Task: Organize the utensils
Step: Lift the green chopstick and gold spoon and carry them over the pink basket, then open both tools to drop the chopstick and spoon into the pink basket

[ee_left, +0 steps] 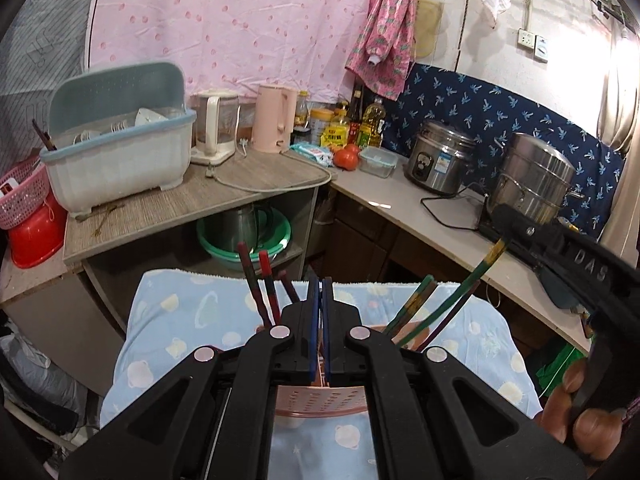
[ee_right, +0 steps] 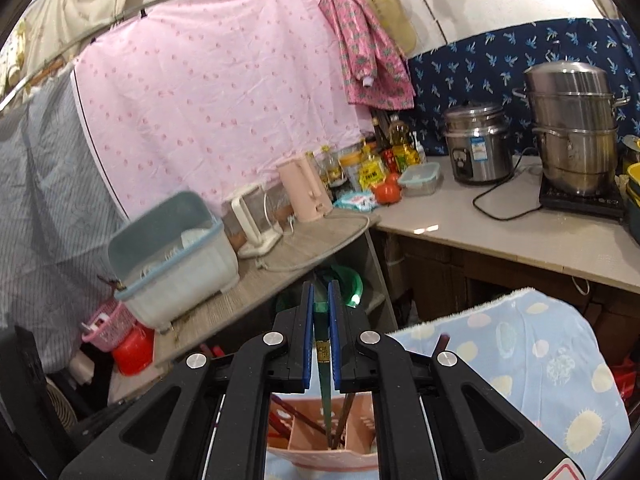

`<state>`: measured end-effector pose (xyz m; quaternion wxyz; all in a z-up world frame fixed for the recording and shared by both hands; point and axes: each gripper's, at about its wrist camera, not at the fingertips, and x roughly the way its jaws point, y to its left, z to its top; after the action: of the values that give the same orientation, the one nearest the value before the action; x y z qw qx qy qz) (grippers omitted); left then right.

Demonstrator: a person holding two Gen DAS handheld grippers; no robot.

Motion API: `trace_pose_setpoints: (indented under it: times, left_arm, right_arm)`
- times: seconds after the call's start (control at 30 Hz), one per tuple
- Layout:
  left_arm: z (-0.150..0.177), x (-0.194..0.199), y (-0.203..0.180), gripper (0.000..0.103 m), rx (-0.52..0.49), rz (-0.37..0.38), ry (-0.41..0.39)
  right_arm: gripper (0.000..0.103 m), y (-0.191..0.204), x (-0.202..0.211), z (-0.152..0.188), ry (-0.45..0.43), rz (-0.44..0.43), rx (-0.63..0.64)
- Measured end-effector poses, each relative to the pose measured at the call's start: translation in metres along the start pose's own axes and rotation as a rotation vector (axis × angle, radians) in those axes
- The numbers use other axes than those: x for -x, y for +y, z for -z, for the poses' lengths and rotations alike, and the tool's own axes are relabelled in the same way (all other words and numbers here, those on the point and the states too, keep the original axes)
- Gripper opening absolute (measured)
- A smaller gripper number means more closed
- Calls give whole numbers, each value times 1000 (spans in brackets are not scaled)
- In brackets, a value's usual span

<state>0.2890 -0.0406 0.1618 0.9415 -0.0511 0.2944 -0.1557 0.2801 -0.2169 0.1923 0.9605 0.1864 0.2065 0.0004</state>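
A pink utensil holder with several compartments is seen on a table covered by a light blue cloth. Red chopsticks are standing in its left part and green chopsticks in its right part.

The left gripper is held above the holder with its blue pads pressed together, and nothing is seen between them. The right gripper is pinching one green chopstick near its upper end. In the left wrist view this chopstick is leaning, with its lower end already down among the other green ones. In the right wrist view its tip is seen inside a compartment of the holder where other sticks are standing.

The step in hand is judged to be the sorting of chopsticks by colour, and this green one is being placed with its group. For the next move, the chopstick should be lowered fully into the compartment, then the right jaws should be opened and lifted away carefully, so that the neighbouring sticks are not disturbed.
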Motion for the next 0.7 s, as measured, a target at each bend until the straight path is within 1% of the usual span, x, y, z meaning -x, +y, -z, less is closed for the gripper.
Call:
trace_pose_setpoints:
  times: [0.07,0.13,0.17,0.2,0.23,0.27,0.4,0.7]
  left_arm:
    - [4,-4,1,2,4,-13,7]
    - [7,-4,3,7,6,-24,5]
    - [9,-4,3,21,8,-40,5]
    - [9,-4,4,39,11,-48,3]
    - [11,-3,5,44,18,-56,-3]
    - [11,-2,5,45,21,-63,-8]
    - [13,0,3,45,10,-72,-4]
    - [20,11,-4,45,-11,-83,0]
  right_arm:
    - [10,-1,-4,7,17,5,-3]
    - [16,-3,-5,11,24,16,-7]
    - [24,-4,-4,12,27,18,-11]
    - [32,-6,-4,12,28,21,-17]
    - [35,-6,-3,13,27,24,-18]
    - [36,-6,-1,14,26,25,-15]
    - [38,-2,5,19,29,29,11]
    - [39,7,21,37,53,25,58]
